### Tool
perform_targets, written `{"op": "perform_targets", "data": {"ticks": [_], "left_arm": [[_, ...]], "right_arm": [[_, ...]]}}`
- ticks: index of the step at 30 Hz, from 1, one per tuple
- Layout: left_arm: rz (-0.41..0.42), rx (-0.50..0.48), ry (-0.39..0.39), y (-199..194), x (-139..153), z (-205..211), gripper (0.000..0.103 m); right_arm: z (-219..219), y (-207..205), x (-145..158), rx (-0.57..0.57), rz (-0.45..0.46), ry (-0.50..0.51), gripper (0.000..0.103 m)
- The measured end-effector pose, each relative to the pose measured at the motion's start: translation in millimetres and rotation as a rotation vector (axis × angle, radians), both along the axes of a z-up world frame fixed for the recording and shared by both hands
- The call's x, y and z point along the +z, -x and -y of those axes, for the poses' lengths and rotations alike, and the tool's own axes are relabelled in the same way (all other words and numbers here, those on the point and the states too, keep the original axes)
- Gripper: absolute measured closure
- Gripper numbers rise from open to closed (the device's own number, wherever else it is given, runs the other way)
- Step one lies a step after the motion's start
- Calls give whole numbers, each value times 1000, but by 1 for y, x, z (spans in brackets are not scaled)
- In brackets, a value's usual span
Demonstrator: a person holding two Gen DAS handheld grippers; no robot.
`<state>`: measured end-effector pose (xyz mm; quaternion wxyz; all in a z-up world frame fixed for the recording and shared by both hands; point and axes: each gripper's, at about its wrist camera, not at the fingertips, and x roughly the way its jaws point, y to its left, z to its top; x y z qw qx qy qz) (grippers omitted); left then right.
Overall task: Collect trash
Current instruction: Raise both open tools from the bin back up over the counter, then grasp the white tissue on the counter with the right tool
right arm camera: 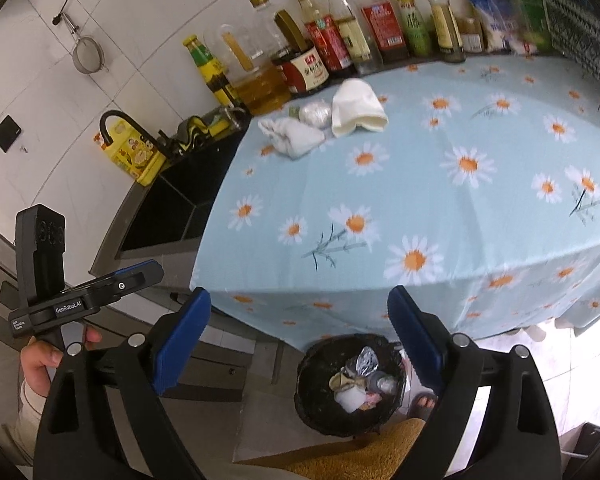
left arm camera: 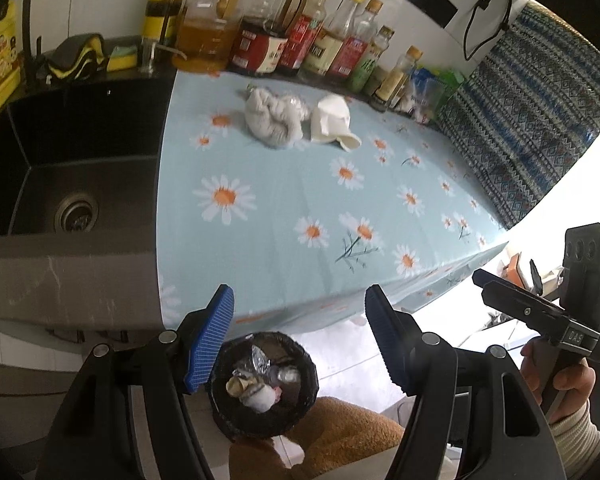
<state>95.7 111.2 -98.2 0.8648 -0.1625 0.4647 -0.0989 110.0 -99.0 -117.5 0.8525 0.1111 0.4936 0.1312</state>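
- Left wrist view: the left gripper (left arm camera: 300, 336) hangs with jaws wide apart and nothing between them, low in the frame above the black-lined trash bin (left arm camera: 262, 386), which stands on the floor just off the counter's near edge.
- That bin already holds crumpled bits, among them something foil-like and a white wad; its spot below the counter edge probably keeps each carry short.
- Right wrist view: the right gripper (right arm camera: 300, 340) is likewise spread and empty, with the same bin (right arm camera: 350, 384) low in the frame, right of centre between its fingers.
- What remains to collect sits in the upper middle of both views, on the daisy-print cloth (left arm camera: 300, 200): a crumpled grey-white wad (left arm camera: 274, 118) with a white folded piece (left arm camera: 332, 122) just beside it, near the row of sauce bottles (left arm camera: 300, 32).
- From the right wrist a silvery ball (right arm camera: 316, 112) shows between wad and bottles; whether it touches them I cannot tell.
- Black sink (left arm camera: 72, 168) lies at the left of the cloth, apart from the trash.
- Judging from the open, unloaded jaws, a reach toward the far trash seems the next step; the close bottles could be knocked.
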Motion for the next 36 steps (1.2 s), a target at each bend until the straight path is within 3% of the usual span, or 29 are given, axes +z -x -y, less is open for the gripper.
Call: {"op": "perform_targets", "data": {"ticks": [3,9,11,23,36], "left_arm": [[18,5,0,-5,7,0,27],[41,18,-2,-22,17,1,26],[50,32,-5,-28,20,0,17],[46,120,-27,-75,25,3,17],[-4,239,-39,-121,16,7,17]], "right_arm": [[2,-5,10,-3,23,10,11],[11,-22,25,-3,57,17,5],[15,-30,28,2,64,19,5],[41,-109,33,55,78,16,5],[54,-222,0,113,6,5,5]]}}
